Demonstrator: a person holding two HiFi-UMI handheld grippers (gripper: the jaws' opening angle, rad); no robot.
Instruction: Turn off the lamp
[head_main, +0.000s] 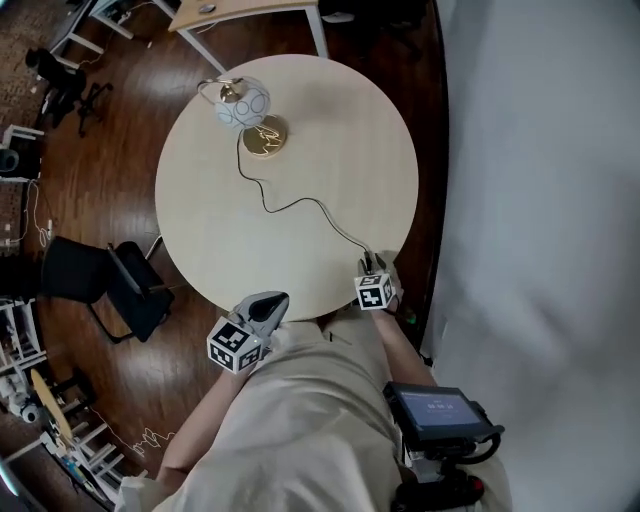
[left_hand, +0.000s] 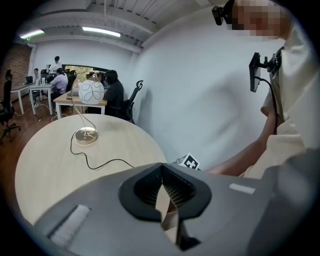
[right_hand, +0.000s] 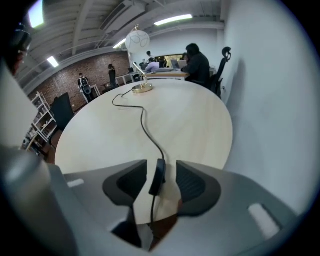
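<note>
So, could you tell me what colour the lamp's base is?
The lamp base is gold; the head view shows it best.

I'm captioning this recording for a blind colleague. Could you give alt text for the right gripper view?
The right gripper's jaws stand apart around the cord's black inline switch, not pressing it. The cord runs across the round pale table to a globe-shade lamp at its far edge.

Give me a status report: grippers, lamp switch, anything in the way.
Right gripper open, cord switch between its jaws, not pressed. Left gripper shut, empty. Lamp upright across the table. Nothing in the way.
</note>
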